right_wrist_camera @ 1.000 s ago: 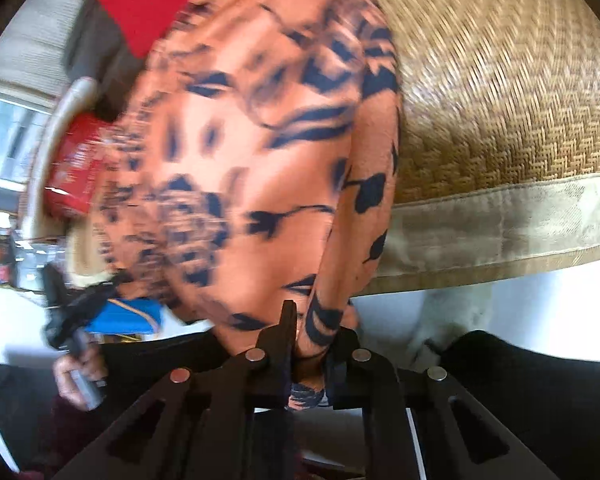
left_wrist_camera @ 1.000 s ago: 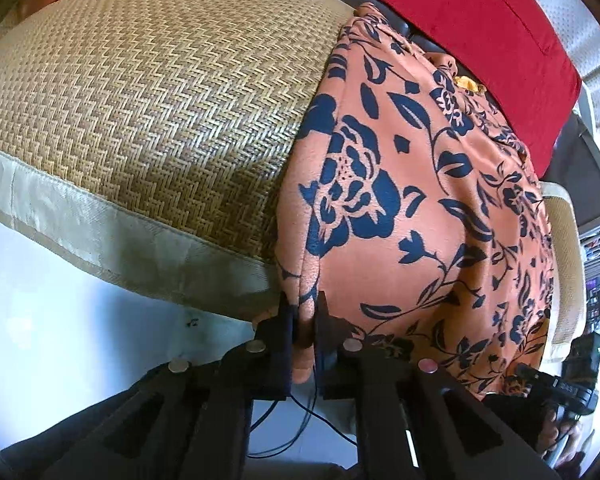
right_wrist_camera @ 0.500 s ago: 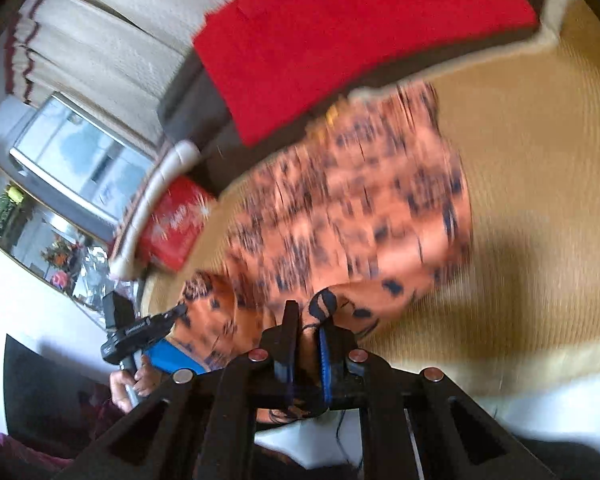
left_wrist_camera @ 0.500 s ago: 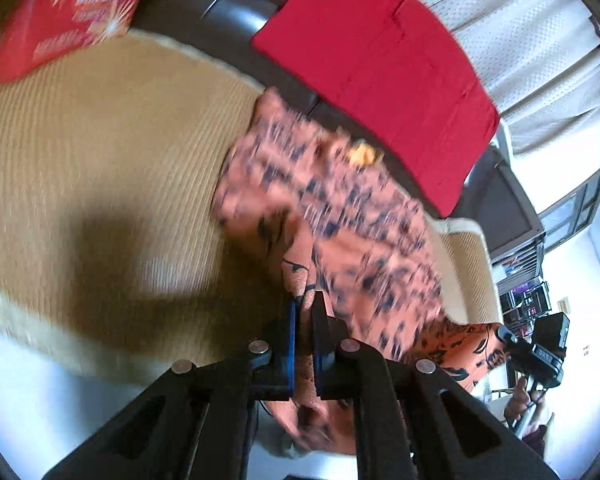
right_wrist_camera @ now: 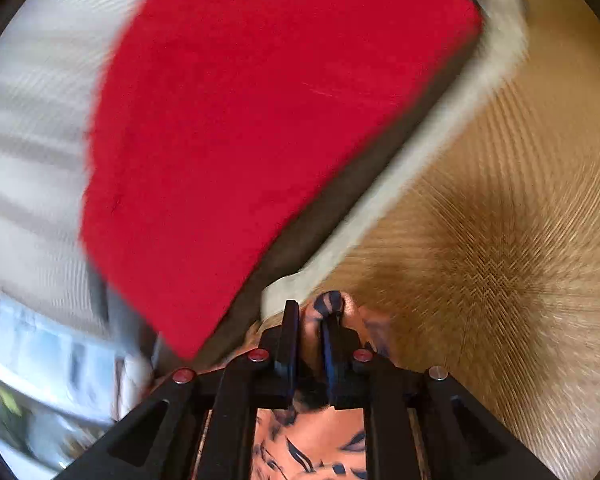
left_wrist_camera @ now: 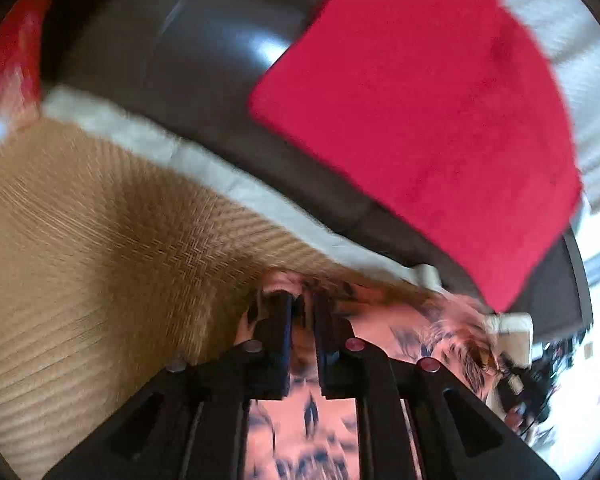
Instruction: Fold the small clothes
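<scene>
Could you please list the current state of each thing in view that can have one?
left gripper: shut on the floral garment's edge.
right gripper: shut on another edge of it.
floral garment: held at two points, trailing below the grippers.
red cushion: leaning against the dark sofa back.

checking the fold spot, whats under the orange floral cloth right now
The orange floral cloth lies over the woven mat; whatever sits beneath the cloth itself is covered.
</scene>
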`<state>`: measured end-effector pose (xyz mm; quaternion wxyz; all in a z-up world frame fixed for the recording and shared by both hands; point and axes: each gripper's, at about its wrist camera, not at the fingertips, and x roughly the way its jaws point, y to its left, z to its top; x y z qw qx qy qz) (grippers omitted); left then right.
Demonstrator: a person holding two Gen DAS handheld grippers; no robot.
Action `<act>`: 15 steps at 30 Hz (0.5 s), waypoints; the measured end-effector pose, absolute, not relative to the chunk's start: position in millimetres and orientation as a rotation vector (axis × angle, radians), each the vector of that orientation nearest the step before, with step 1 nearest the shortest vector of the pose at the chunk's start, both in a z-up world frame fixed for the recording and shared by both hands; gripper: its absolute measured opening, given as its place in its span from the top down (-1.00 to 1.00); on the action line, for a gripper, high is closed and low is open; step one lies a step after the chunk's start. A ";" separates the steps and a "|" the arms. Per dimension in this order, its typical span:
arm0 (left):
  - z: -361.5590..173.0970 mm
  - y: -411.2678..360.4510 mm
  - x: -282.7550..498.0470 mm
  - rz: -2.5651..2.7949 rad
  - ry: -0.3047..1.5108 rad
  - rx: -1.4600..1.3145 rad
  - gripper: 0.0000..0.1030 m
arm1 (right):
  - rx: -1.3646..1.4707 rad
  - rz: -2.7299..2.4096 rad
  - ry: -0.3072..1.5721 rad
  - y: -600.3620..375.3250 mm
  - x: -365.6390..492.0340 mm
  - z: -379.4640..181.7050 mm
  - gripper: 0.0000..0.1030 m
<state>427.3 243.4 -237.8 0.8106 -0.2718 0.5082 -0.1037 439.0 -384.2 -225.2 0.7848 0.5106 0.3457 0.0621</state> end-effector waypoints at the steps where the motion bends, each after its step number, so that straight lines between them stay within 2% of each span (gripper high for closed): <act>1: -253.4 247.3 432.9 -0.188 1.083 -0.600 0.80 | 1.146 0.122 0.783 -387.3 448.3 -244.7 0.73; 5: -270.2 273.0 414.8 -0.175 1.009 -0.703 0.79 | 1.099 0.106 0.731 -389.0 445.4 -260.9 0.69; 7: -261.0 282.4 391.9 -0.146 0.954 -0.707 0.73 | 1.043 0.085 0.692 -389.1 435.5 -246.6 0.50; 8: -252.2 282.4 376.5 -0.134 0.929 -0.688 0.63 | 1.021 0.091 0.673 -388.6 431.0 -237.3 0.41; 10: -238.6 276.9 350.8 -0.142 0.903 -0.655 0.44 | 0.958 0.096 0.614 -384.2 414.5 -211.3 0.02; 11: -231.3 270.7 332.0 -0.148 0.895 -0.643 0.31 | 0.929 0.084 0.598 -380.9 404.6 -201.1 -0.58; 12: -226.9 264.3 319.2 -0.153 0.889 -0.639 0.21 | 0.908 0.077 0.573 -376.1 391.5 -191.3 -0.71; 15: -209.7 239.9 264.1 -0.194 0.839 -0.615 -0.04 | 0.877 0.161 0.536 -348.7 352.5 -170.4 -0.71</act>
